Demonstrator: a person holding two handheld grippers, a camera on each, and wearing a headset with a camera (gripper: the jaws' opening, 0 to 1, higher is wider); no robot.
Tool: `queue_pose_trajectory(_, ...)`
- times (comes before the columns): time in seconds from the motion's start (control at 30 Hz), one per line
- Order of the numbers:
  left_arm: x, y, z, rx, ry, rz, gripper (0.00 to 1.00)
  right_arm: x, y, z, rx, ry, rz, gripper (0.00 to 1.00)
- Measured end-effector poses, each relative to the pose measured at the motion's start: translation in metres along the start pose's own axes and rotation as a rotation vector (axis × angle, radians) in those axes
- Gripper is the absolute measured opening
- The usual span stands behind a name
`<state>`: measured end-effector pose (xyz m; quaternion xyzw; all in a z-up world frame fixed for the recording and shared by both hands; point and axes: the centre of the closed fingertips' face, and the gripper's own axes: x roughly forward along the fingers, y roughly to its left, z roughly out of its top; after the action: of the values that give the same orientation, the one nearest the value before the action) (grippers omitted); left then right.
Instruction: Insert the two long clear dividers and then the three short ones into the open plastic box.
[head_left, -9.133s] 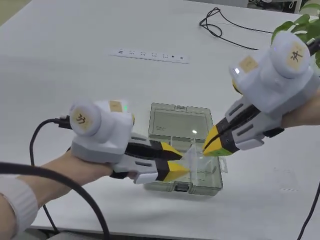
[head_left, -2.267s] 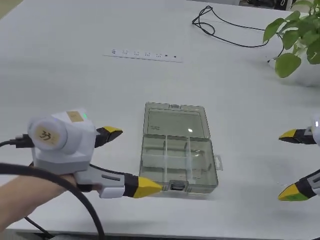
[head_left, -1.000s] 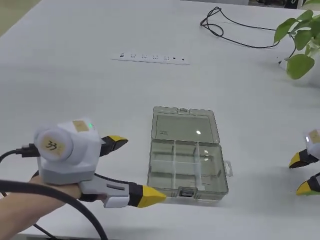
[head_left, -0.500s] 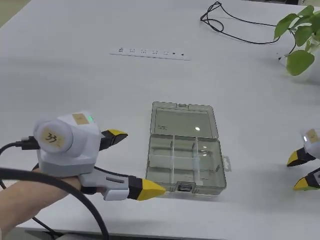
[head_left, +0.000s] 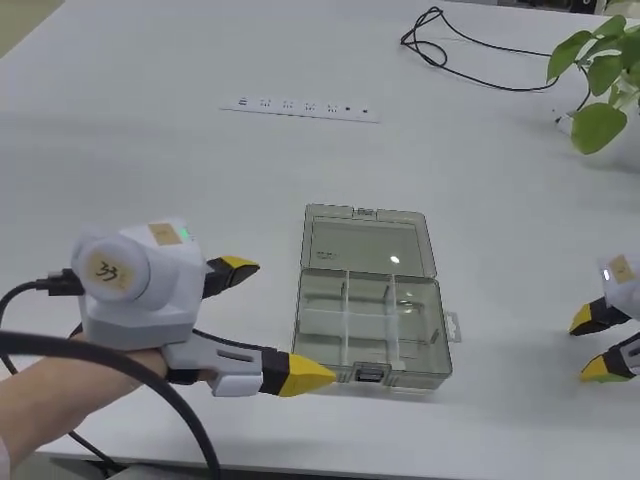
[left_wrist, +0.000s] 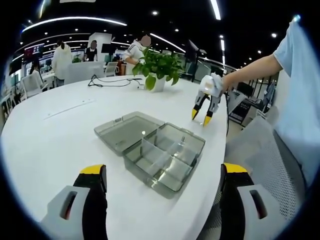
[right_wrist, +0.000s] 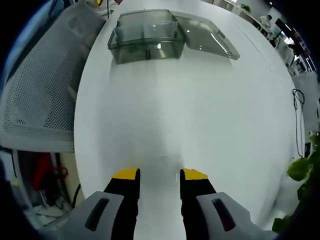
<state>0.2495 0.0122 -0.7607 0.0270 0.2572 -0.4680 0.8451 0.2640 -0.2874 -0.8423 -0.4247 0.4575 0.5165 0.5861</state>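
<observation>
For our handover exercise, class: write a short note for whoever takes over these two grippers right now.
Left gripper: open, empty, just left of the box.
Right gripper: open, empty, well off to its right.
The box sits open on the table, lid flat behind it.
Clear dividers stand inside, forming compartments.
Left to do: confirm all five are seated; I cannot count them.

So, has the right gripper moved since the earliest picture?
Yes. The right gripper has drawn away rightward, clear of the plastic box it was over.
</observation>
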Motion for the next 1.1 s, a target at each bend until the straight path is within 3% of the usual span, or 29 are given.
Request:
queue_pose_trajectory(0.3,-0.001,0.003,0.0,-0.011,0.0,0.013,0.94,-0.011,-0.002,0.031,0.001,-0.086,-0.05,0.32)
queue_pose_trajectory(0.53,0.0,0.006,0.003,-0.021,-0.003,0.018,0.93,-0.026,-0.004,0.076,-0.036,-0.189,-0.109,0.32)
queue_pose_trajectory(0.73,0.002,0.008,0.008,-0.038,-0.013,0.019,0.91,-0.036,-0.008,0.108,-0.077,-0.242,-0.148,0.32)
queue_pose_trajectory(0.9,0.005,0.009,0.009,-0.043,-0.011,0.019,0.87,-0.036,-0.02,0.121,-0.1,-0.276,-0.188,0.32)
queue_pose_trajectory(1.0,0.009,0.008,0.011,-0.057,-0.011,0.016,0.86,-0.043,-0.024,0.137,-0.1,-0.297,-0.227,0.32)
queue_pose_trajectory(1.03,0.01,0.008,0.012,-0.067,-0.013,0.015,0.85,-0.046,-0.03,0.141,-0.091,-0.311,-0.265,0.32)
queue_pose_trajectory(1.1,0.013,0.007,0.015,-0.105,-0.022,0.009,0.84,-0.044,-0.032,0.147,-0.094,-0.317,-0.262,0.32)
